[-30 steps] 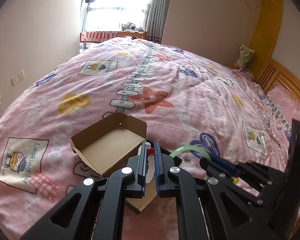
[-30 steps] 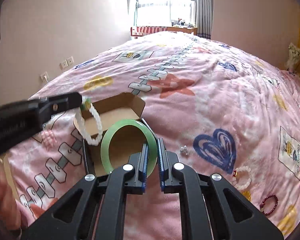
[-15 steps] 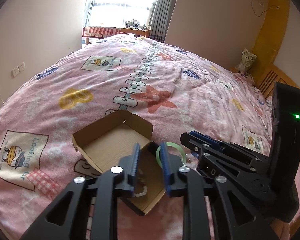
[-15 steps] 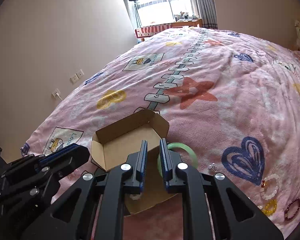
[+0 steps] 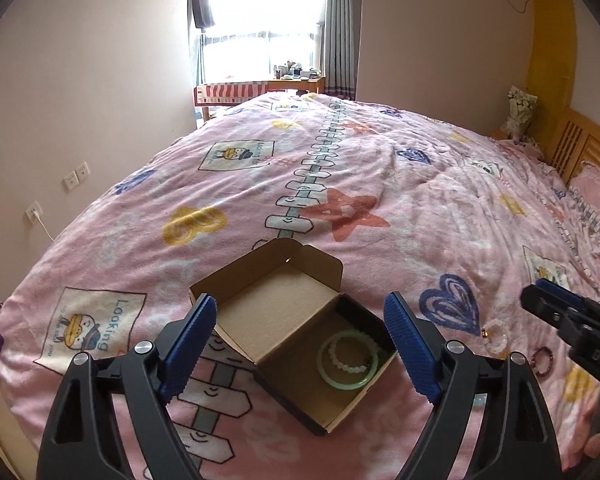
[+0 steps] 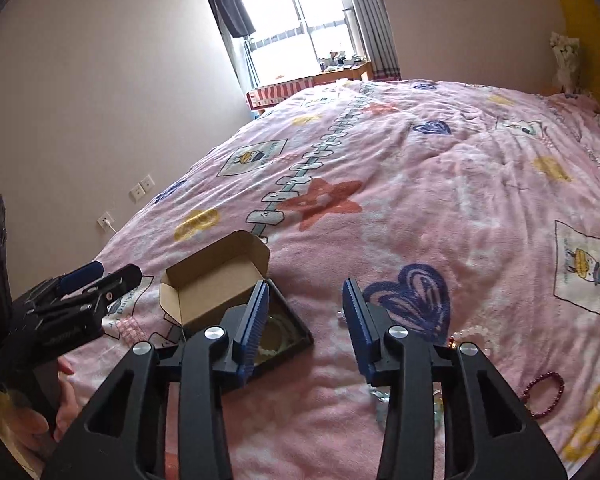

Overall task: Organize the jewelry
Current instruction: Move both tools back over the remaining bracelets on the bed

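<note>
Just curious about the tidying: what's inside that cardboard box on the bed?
In the box lie a green bangle and a white bead bracelet within its ring. The near wall hides part of the floor.

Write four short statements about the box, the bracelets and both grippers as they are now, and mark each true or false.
1. The green bangle lies inside the cardboard box. True.
2. The left gripper is shut on a bracelet. False: it is open and holds nothing.
3. The dark red bead bracelet lies on the blanket, outside the box. True.
4. The right gripper grips the bangle. False: it is open and empty.
</note>
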`<action>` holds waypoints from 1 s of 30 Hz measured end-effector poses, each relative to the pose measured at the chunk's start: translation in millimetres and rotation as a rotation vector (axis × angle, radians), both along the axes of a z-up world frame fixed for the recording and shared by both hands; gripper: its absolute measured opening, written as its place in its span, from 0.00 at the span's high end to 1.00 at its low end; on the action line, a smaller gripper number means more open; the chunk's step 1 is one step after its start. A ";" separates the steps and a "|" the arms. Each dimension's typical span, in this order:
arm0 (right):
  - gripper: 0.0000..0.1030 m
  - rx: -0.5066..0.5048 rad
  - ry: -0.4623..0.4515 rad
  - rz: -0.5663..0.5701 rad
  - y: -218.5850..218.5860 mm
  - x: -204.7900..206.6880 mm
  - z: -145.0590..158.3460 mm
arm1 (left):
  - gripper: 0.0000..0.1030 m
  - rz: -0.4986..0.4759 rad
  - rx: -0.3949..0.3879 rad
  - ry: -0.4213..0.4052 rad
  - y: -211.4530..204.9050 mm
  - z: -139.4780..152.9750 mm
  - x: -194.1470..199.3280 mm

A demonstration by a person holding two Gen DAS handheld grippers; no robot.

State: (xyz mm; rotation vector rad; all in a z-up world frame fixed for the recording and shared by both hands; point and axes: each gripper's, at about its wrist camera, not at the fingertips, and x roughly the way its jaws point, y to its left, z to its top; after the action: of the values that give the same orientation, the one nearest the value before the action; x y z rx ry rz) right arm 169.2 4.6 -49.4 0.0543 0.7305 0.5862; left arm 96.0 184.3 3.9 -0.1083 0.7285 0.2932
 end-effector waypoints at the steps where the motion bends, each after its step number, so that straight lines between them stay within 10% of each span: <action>1: 0.63 -0.005 -0.007 -0.010 -10.2 -3.6 0.0 | 0.18 -0.003 0.009 -0.001 -2.8 -0.4 -0.4; 8: 0.60 -0.039 -0.120 -0.128 -86.5 -32.7 13.2 | 0.18 -0.059 0.091 -0.054 -30.0 0.2 0.5; 12: 0.23 -0.093 -0.294 -0.251 -128.2 -51.1 27.4 | 0.18 -0.144 0.101 -0.056 -53.7 3.9 7.0; 24: 0.09 -0.153 -0.307 -0.383 -218.6 -55.6 11.9 | 0.18 -0.380 0.007 0.010 -128.8 -29.9 23.2; 30: 0.07 -0.153 -0.570 -0.347 -240.8 -70.8 6.2 | 0.18 -0.435 -0.036 0.101 -137.4 -65.7 38.9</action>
State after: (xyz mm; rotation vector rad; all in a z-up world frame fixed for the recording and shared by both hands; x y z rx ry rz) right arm 98.4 -236.2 -43.2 -0.1230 0.1986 0.1910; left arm 135.0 46.9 -61.7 0.0324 0.8371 -0.1308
